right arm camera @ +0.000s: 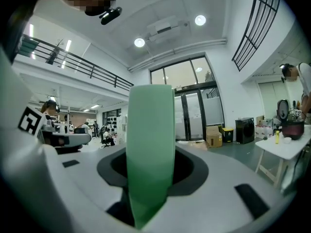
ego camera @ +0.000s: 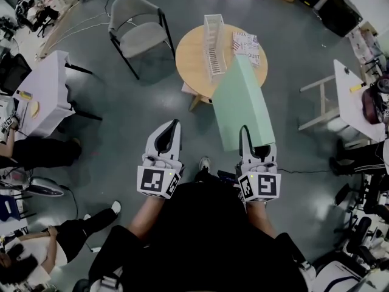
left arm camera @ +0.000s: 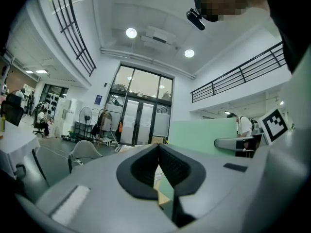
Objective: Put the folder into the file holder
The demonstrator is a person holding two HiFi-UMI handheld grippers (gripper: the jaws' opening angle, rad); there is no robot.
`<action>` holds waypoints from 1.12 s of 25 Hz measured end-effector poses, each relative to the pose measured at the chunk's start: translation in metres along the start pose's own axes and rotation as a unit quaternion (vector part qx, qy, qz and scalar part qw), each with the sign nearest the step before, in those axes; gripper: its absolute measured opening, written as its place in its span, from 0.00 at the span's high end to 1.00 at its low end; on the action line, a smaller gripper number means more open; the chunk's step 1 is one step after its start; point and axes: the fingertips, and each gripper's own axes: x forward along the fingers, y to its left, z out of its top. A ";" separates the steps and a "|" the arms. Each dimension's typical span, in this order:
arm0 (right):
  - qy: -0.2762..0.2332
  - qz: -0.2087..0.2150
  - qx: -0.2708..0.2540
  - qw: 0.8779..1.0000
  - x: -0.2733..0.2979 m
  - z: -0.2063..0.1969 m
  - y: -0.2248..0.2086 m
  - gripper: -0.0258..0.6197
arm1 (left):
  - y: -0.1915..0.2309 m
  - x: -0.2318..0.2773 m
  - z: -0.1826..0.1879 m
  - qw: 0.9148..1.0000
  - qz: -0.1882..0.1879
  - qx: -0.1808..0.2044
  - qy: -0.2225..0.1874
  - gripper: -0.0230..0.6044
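Observation:
A pale green folder [ego camera: 243,102] is held flat and level in front of me, with my right gripper [ego camera: 244,131] shut on its near edge. In the right gripper view the folder [right arm camera: 149,144] stands edge-on between the jaws and hides what lies straight ahead. A white wire file holder [ego camera: 214,44] stands upright on the round wooden table [ego camera: 191,62], just beyond the folder's far end. My left gripper [ego camera: 175,126] is level beside the right one, left of the folder; its pads [left arm camera: 146,166] meet at the tips with nothing between them. The folder [left arm camera: 204,135] also shows at its right.
A printed booklet [ego camera: 246,46] lies on the round table next to the file holder. A grey chair [ego camera: 137,26] stands left of the table. White desks flank the floor at left [ego camera: 51,90] and right [ego camera: 355,96], with seated people at the left.

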 end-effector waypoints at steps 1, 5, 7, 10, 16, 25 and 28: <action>-0.001 0.004 -0.001 1.000 0.007 0.001 -0.007 0.73 | -0.002 0.009 0.002 1.000 0.003 0.002 -0.002 0.96; -0.005 0.019 -0.004 1.000 0.029 0.005 -0.033 0.73 | -0.012 0.038 0.004 1.000 0.015 0.009 -0.006 0.96; -0.009 0.024 -0.006 1.000 0.040 0.006 -0.043 0.73 | -0.014 0.050 0.004 1.000 0.020 0.011 -0.006 0.96; -0.008 0.027 -0.007 1.000 0.055 0.005 -0.054 0.73 | -0.014 0.061 0.003 1.000 0.028 0.011 -0.002 0.96; -0.009 0.032 -0.005 0.999 0.078 0.003 -0.061 0.73 | -0.007 0.078 -0.004 0.999 0.031 0.007 0.000 0.96; -0.011 0.030 -0.005 0.999 0.125 0.004 -0.059 0.73 | 0.027 0.114 -0.004 1.000 0.031 0.004 -0.004 0.96; -0.012 0.026 -0.005 1.000 0.141 0.006 -0.063 0.73 | 0.037 0.130 -0.003 1.000 0.030 0.002 -0.004 0.96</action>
